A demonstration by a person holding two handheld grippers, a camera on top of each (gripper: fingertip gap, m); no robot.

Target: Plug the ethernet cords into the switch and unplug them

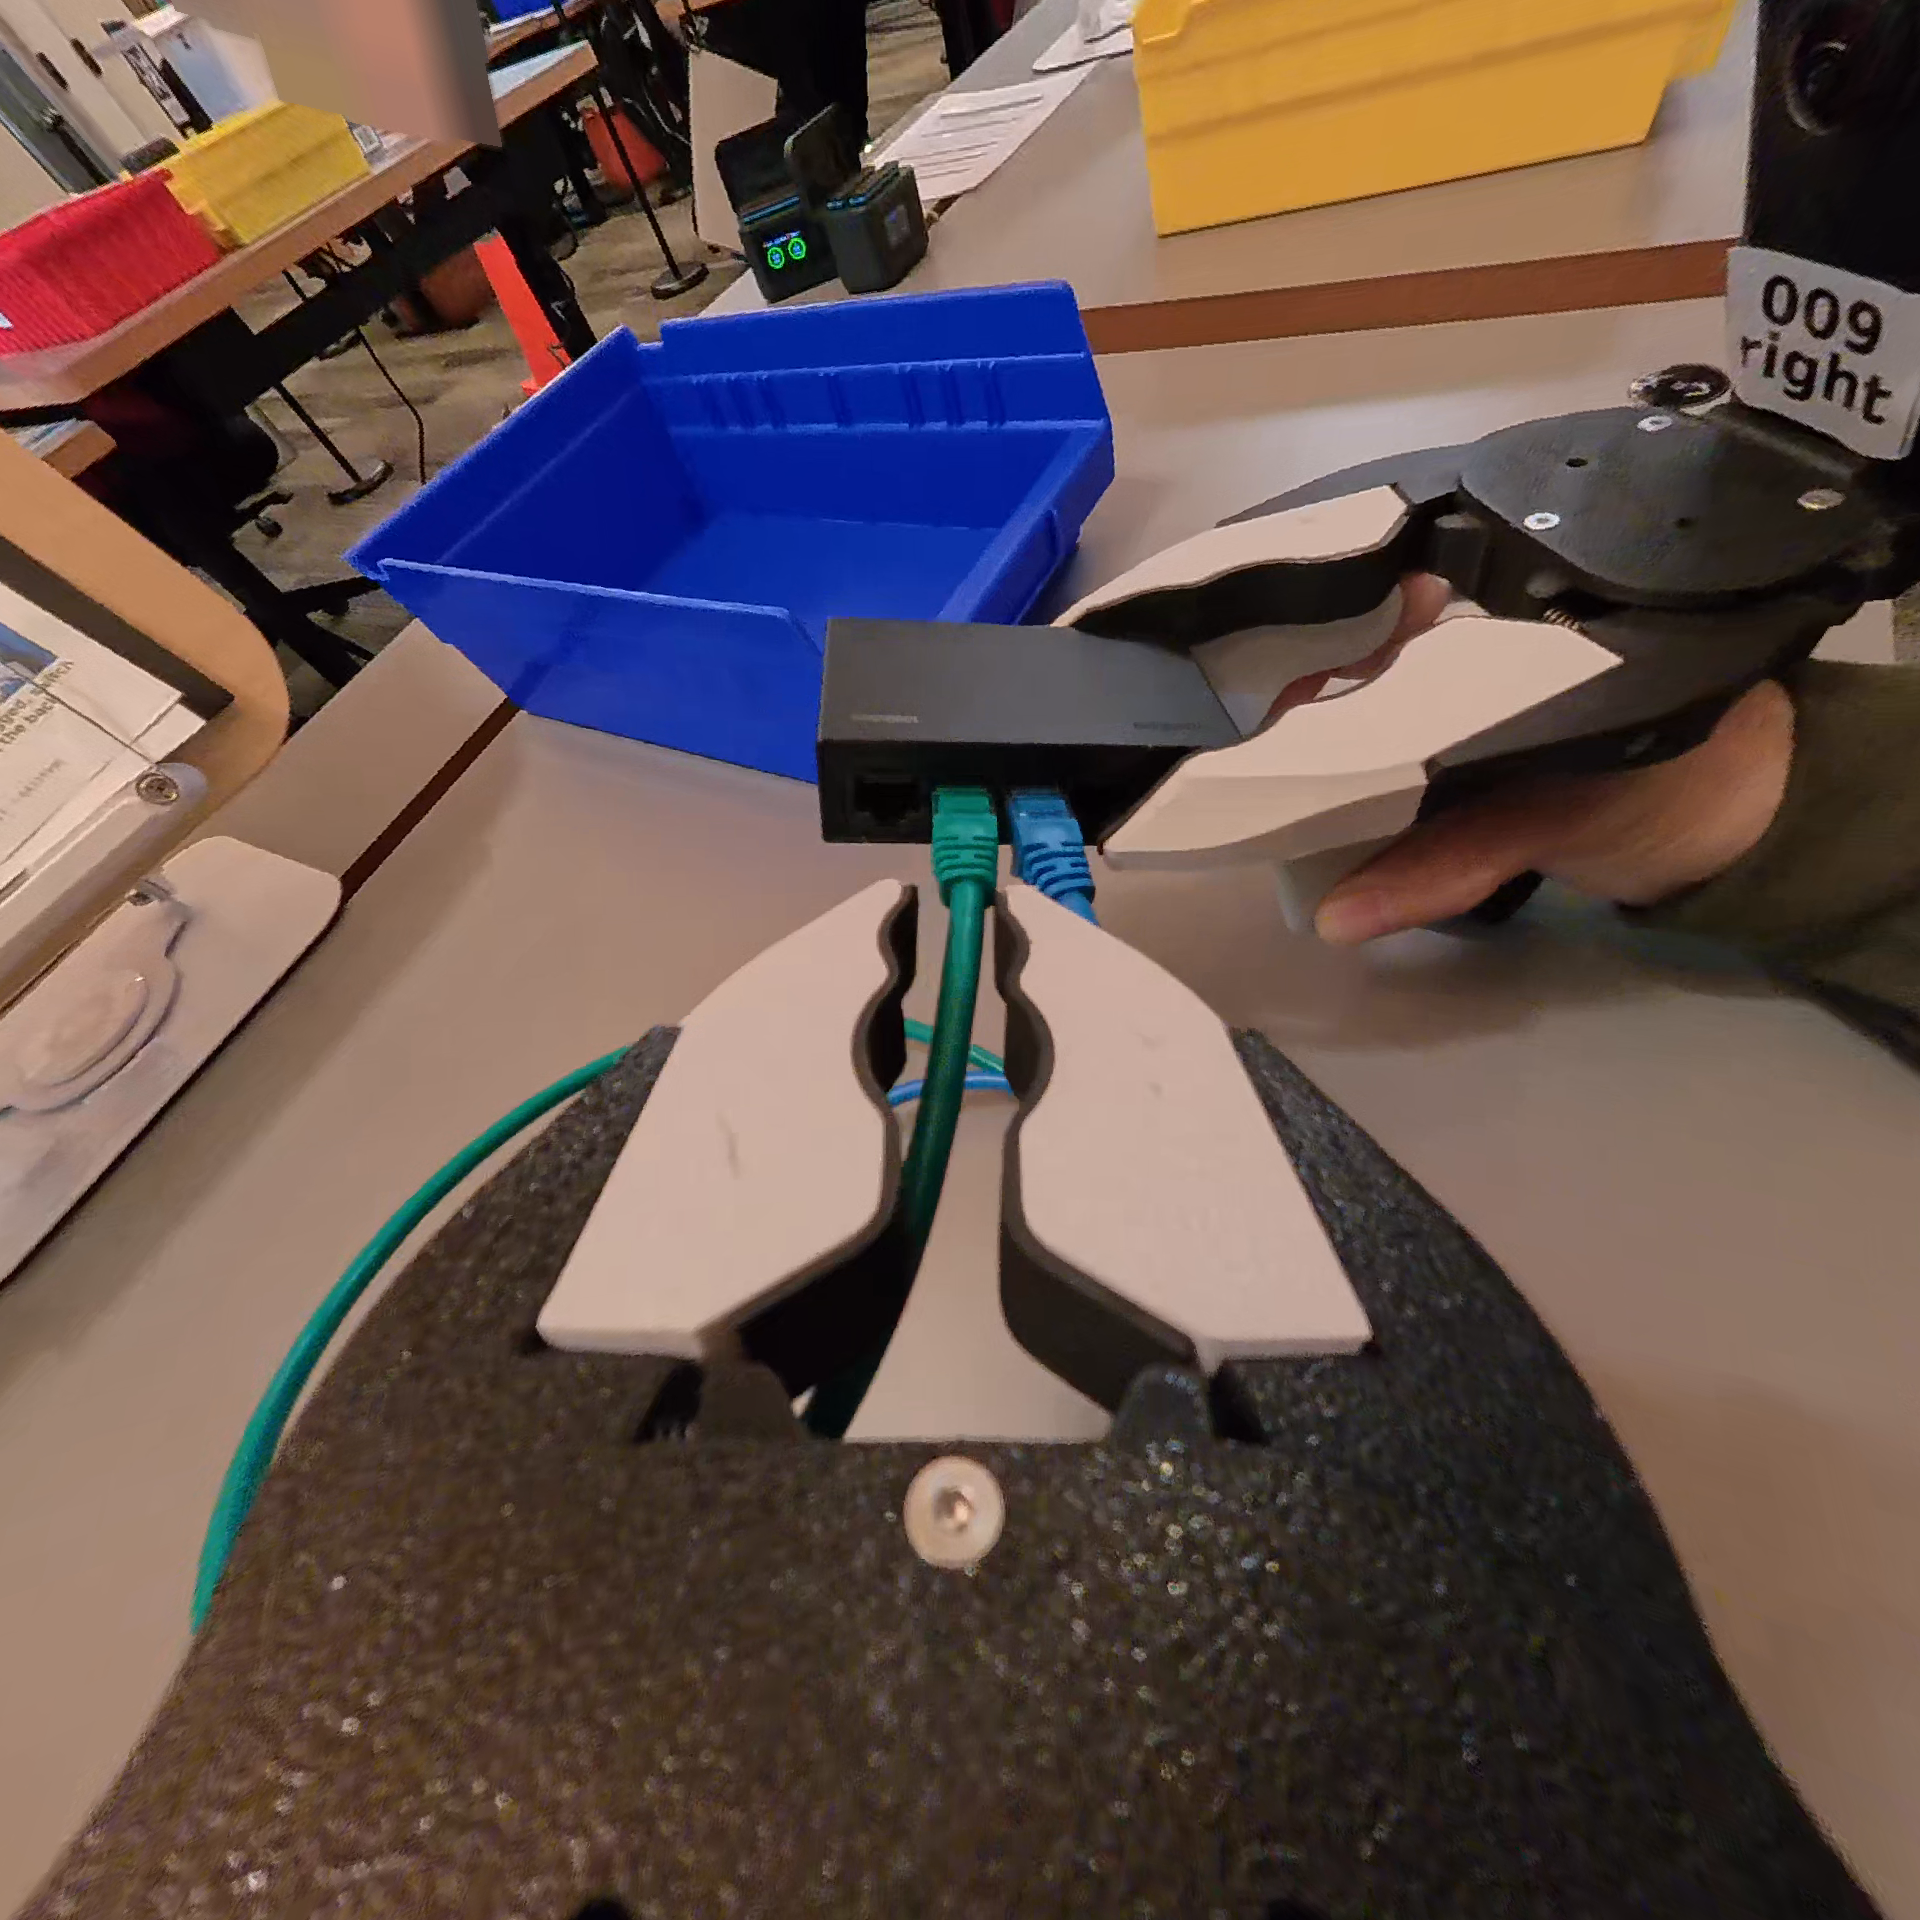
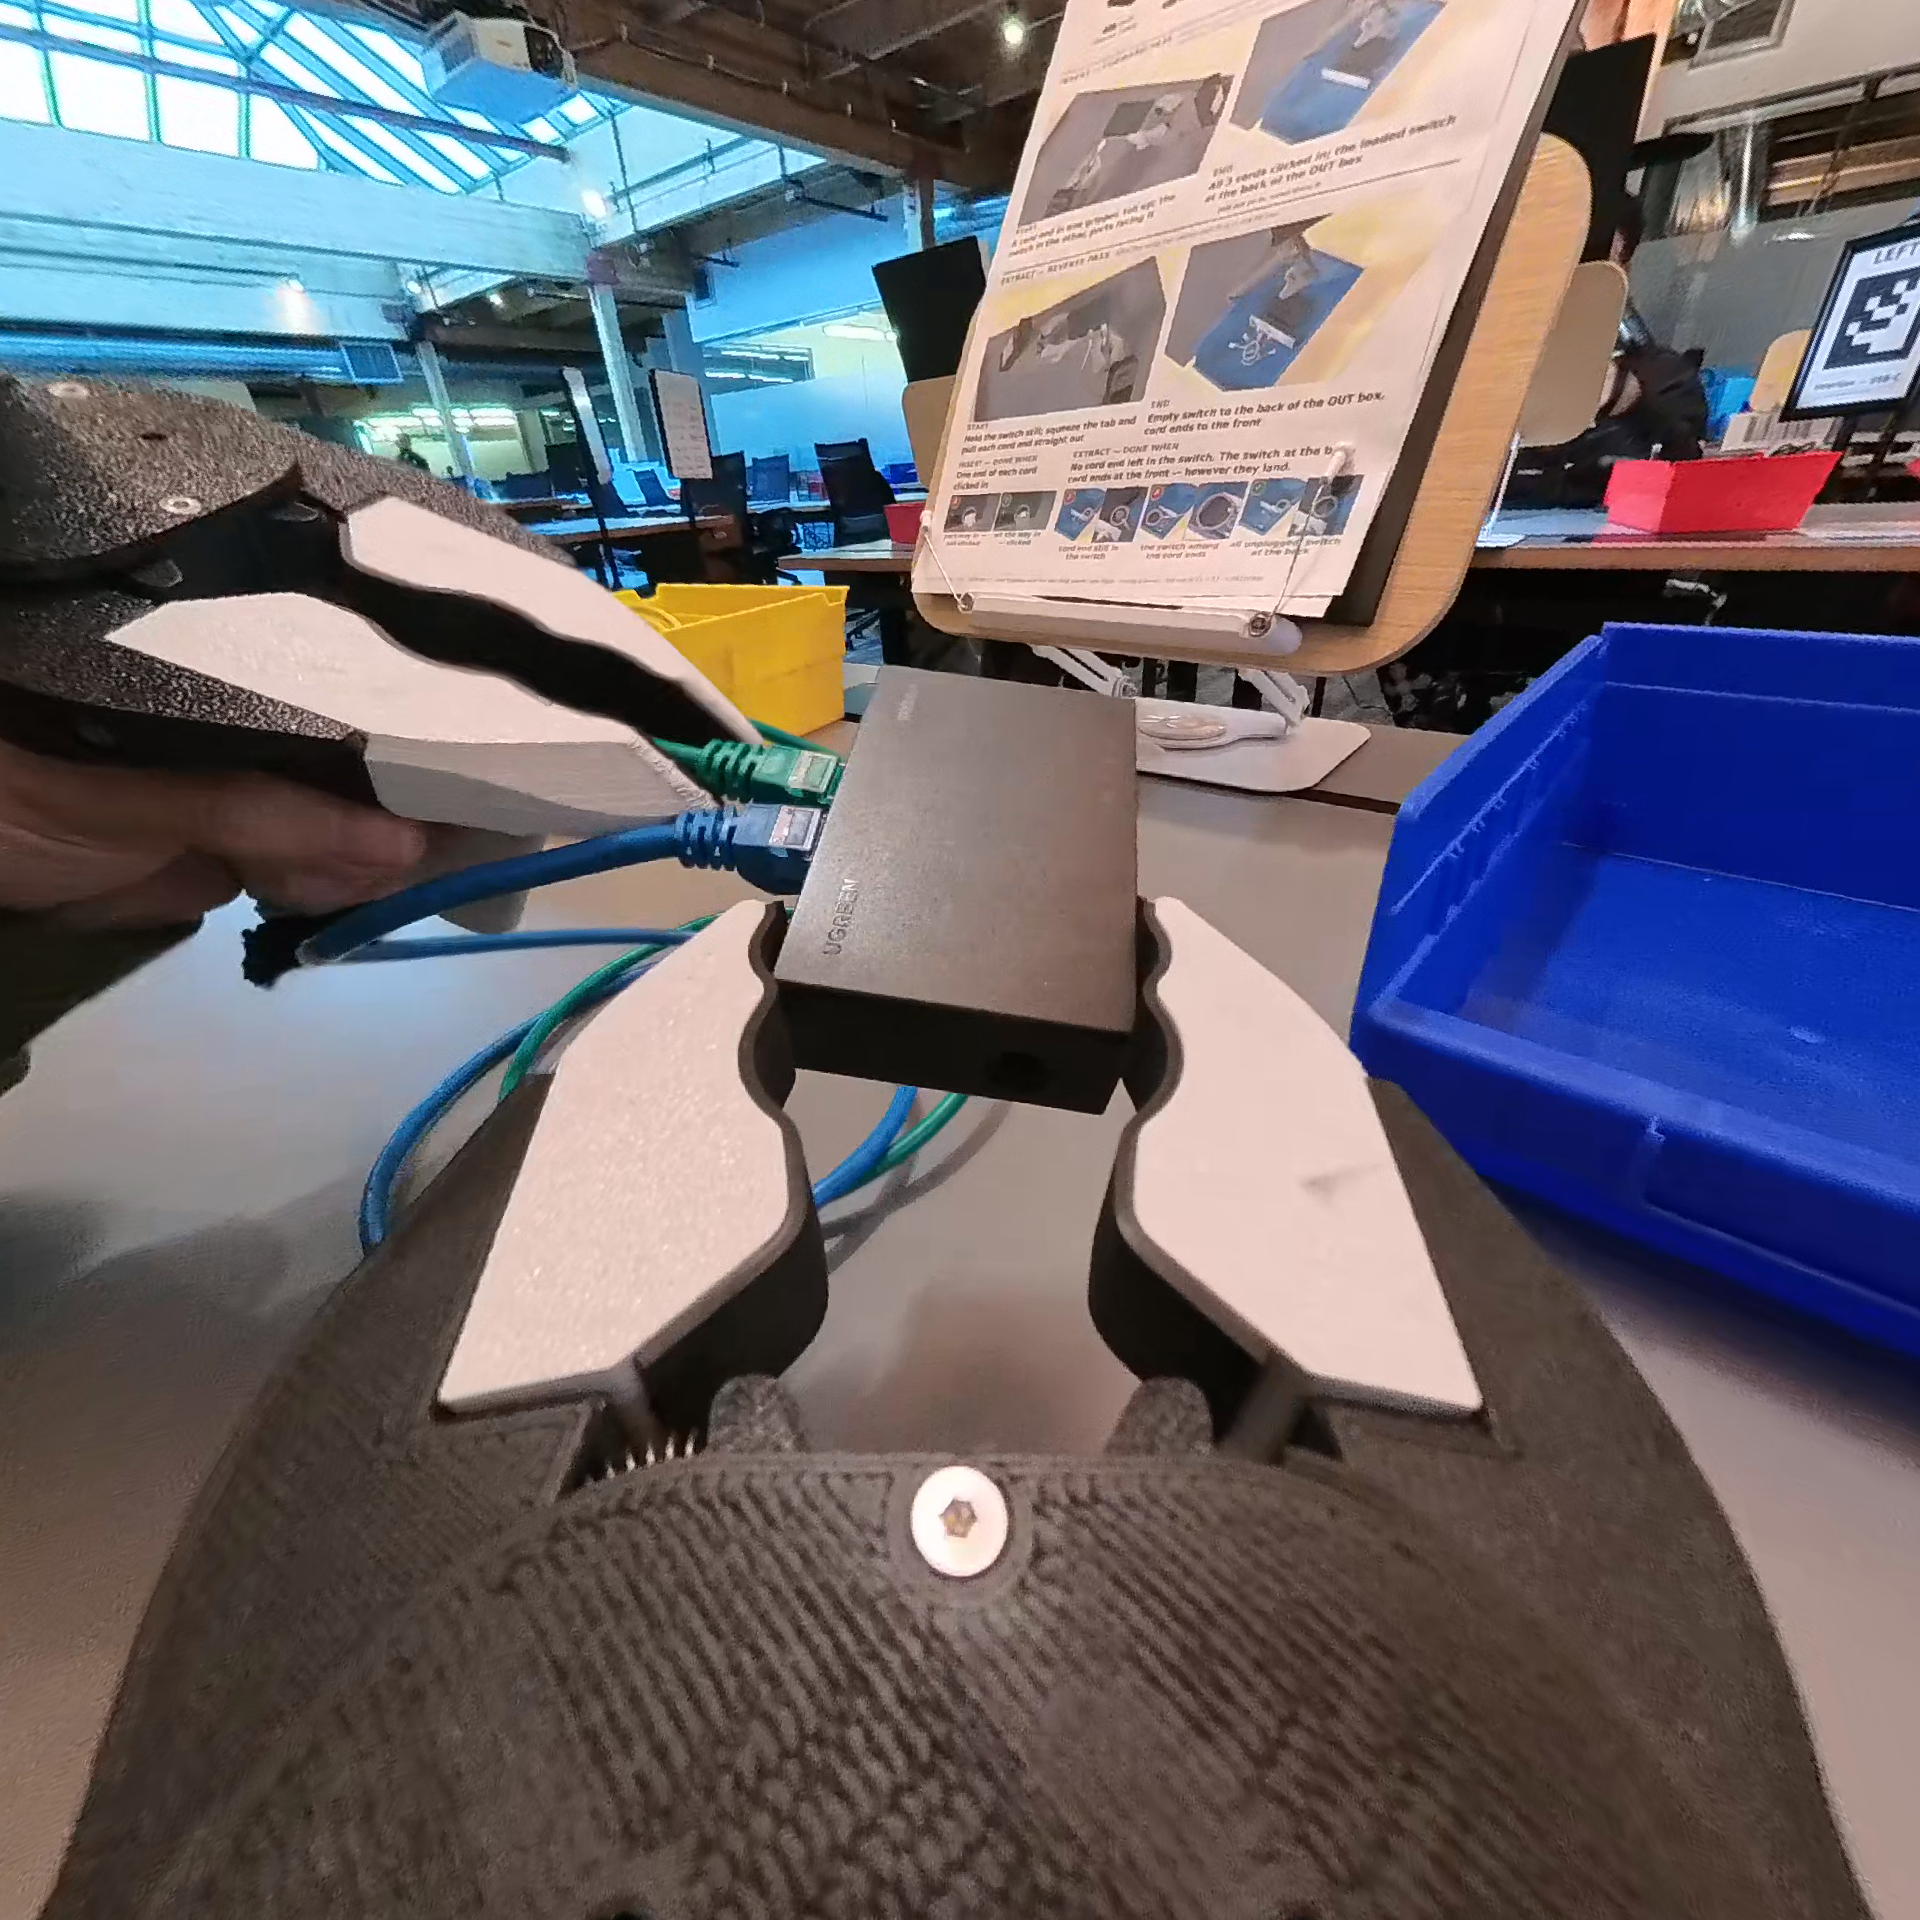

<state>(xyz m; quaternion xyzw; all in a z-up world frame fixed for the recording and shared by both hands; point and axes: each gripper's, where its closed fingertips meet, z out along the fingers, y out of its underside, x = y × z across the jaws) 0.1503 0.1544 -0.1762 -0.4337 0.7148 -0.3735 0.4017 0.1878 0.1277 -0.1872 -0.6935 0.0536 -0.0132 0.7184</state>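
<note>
- The switch (image 2: 966,883), a small black box, is held just above the desk (image 1: 1351,1143) beside the blue bin (image 1: 748,540). The right hand-held gripper (image 2: 961,997) is clamped across its short end, jaws set as wide as the case.
- It looks light and rigid, with smooth plastic sides that could slip or twist if a cord is pulled at an angle.
- The green cord (image 1: 961,862) and the blue cord (image 1: 1049,842) sit side by side in its ports; a third port to their left is empty.
- The left hand-held gripper (image 1: 956,935) is nearly closed around the green cord just behind its plug. Whether it pinches or only brackets the cord I cannot tell.
- The cords are limp and springy, looping loosely on the desk. The stiff plug boot is probably the better place to hold, with the latch tab pressed first; pulling on the soft cable alone may strain it.
</note>
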